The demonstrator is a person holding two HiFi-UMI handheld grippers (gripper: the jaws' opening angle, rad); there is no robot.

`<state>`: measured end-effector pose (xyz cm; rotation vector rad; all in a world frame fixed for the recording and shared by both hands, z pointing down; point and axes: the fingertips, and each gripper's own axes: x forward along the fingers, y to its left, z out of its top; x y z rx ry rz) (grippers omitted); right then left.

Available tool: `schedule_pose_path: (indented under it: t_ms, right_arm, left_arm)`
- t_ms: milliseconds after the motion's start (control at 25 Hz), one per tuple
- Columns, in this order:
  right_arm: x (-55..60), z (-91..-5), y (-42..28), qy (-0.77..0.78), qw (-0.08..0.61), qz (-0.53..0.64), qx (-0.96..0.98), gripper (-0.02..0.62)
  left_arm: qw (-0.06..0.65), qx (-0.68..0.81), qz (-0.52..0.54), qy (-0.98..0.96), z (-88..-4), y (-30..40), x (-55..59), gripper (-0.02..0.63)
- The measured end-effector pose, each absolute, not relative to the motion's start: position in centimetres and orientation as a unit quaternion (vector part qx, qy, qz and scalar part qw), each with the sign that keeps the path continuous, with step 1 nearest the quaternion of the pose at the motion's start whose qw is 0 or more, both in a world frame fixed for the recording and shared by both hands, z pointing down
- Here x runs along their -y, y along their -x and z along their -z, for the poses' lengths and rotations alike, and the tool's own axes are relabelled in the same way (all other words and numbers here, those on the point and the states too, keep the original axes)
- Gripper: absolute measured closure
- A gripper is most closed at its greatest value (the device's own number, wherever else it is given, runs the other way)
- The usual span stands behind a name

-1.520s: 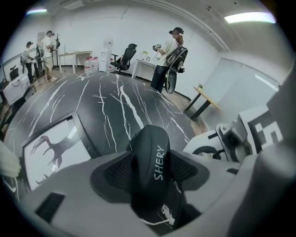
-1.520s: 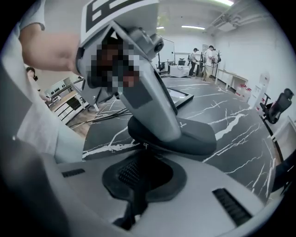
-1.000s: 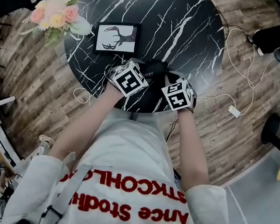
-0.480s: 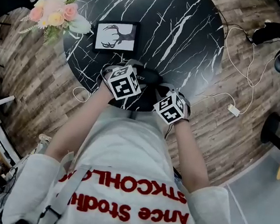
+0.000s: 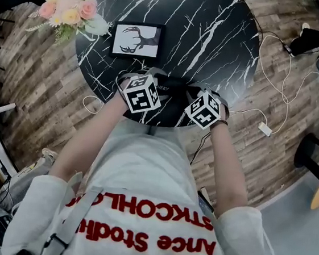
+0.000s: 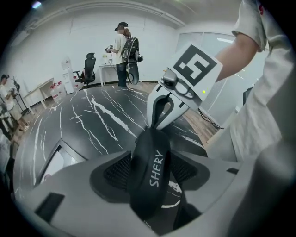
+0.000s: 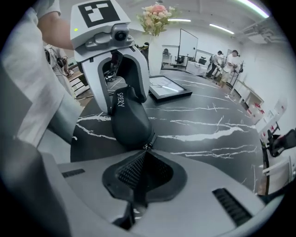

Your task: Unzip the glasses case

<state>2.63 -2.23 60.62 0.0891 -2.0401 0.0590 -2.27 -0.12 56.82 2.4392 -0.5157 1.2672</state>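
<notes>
A black glasses case (image 5: pixel 175 86) printed SHERY lies at the near edge of the round black marble table (image 5: pixel 204 32). My left gripper (image 5: pixel 156 82) clamps the case's left end. In the left gripper view the case (image 6: pixel 150 178) stands on edge between the pads, and the jaws are closing a little on it. My right gripper (image 5: pixel 193 93) is at the case's right end. In the right gripper view its jaws (image 7: pixel 143 159) are shut on the small zipper pull (image 7: pixel 148 144), which comes off the end of the case (image 7: pixel 129 122). The left gripper (image 7: pixel 121 99) straddles the far end.
A framed deer picture (image 5: pixel 136 40) lies beyond the case, and a vase of flowers (image 5: pixel 70 11) stands at the table's left rim. White cables and a plug (image 5: pixel 265 127) lie on the wooden floor to the right. People stand far off in the room.
The right gripper dipped toward the table's near edge, then came back out to the right with its cube rolled. The left gripper rolled a little and stayed on the case.
</notes>
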Motion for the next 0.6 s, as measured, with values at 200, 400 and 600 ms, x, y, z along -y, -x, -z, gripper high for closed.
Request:
schedule_pose_path:
  t_ms: [200, 400, 600]
  right_arm:
    - [3.8, -60.5, -1.8, 0.027, 0.54, 0.03, 0.84, 0.58]
    - [4.6, -60.5, -1.4, 0.05, 0.557, 0.059, 0.827, 0.58]
    - [5.1, -60.6, -1.3, -0.011, 0.557, 0.014, 0.831, 0.578]
  left_arm:
    - [0.167, 0.177, -0.455, -0.856, -57.0, 2.6, 0.5, 0.341]
    - [0.167, 0.168, -0.46, -0.856, -57.1, 2.5, 0.4, 0.342]
    - [0.175, 0.169, -0.453, -0.858, -57.1, 2.6, 0.4, 0.341]
